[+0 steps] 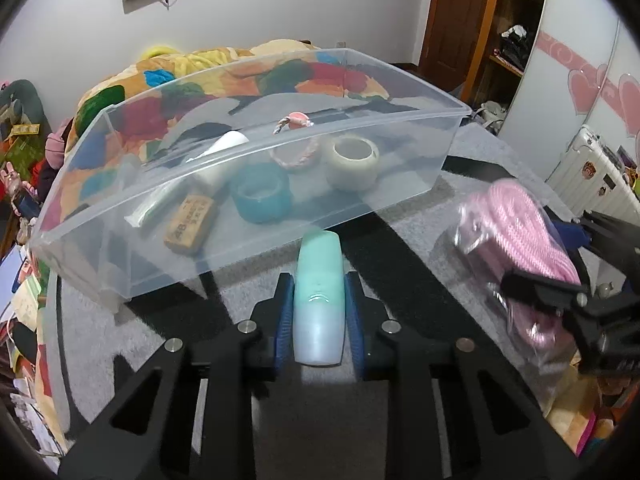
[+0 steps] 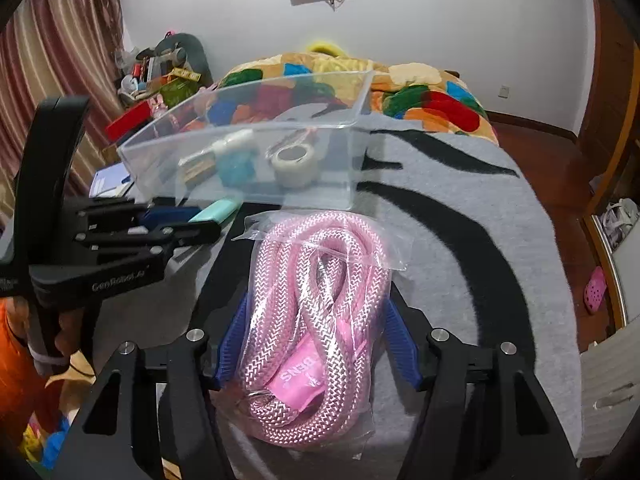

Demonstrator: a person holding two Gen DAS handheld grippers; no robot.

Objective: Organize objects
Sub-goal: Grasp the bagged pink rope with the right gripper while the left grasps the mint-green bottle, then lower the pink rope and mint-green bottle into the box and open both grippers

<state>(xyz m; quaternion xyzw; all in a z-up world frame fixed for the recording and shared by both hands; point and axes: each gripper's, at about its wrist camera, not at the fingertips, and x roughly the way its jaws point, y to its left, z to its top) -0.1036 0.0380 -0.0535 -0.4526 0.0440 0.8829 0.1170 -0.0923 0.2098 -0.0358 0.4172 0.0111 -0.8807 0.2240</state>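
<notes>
Grey blanket (image 2: 460, 216) with black stripes covers the bed, bare to the right of the clear box (image 1: 256, 216). Left claw (image 1: 319, 312) is clamped on a mint bottle (image 1: 319, 300) just short of the box's near wall. Right claw (image 2: 316, 344) grips a bagged pink rope (image 2: 316, 312) nearby, apart from the box.
</notes>
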